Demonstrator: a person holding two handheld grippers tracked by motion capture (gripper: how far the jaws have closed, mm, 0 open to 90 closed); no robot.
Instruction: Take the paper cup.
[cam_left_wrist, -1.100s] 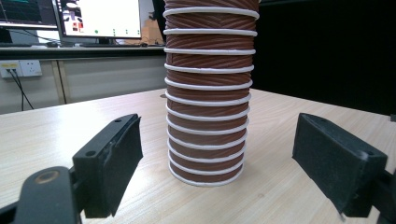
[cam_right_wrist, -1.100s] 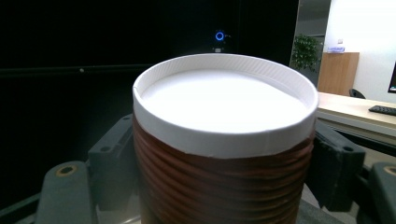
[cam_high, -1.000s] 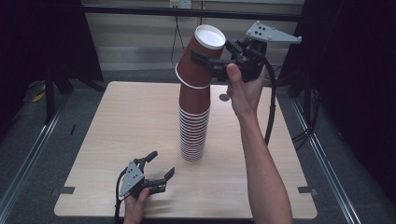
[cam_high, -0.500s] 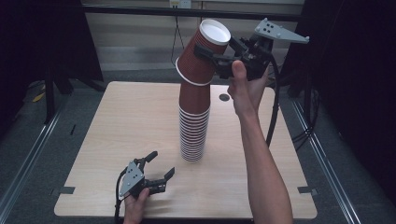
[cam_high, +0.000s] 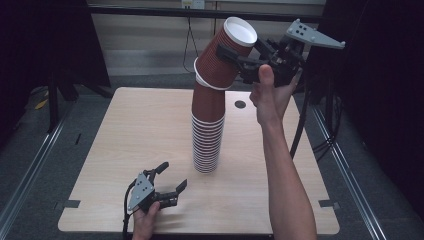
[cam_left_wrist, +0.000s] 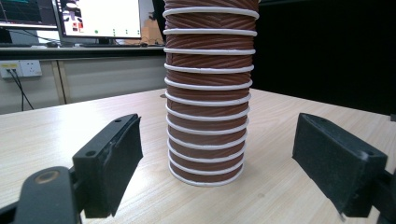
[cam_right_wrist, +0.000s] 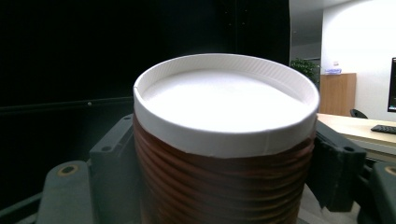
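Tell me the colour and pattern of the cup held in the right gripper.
Reddish-brown with ribbed ridges outside, white rim and inside: the cup, best in the right gripper view.

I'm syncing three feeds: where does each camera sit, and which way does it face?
High view: above the table's near side, looking forward and down at the cup stack; shows both forearms, left hand-held gripper, right hand-held gripper.
Left gripper view: low over the table, facing the stack's base between its open jaws.
Right gripper view: raised, facing the top cup clamped in its jaws.
Shared: all show the cups.
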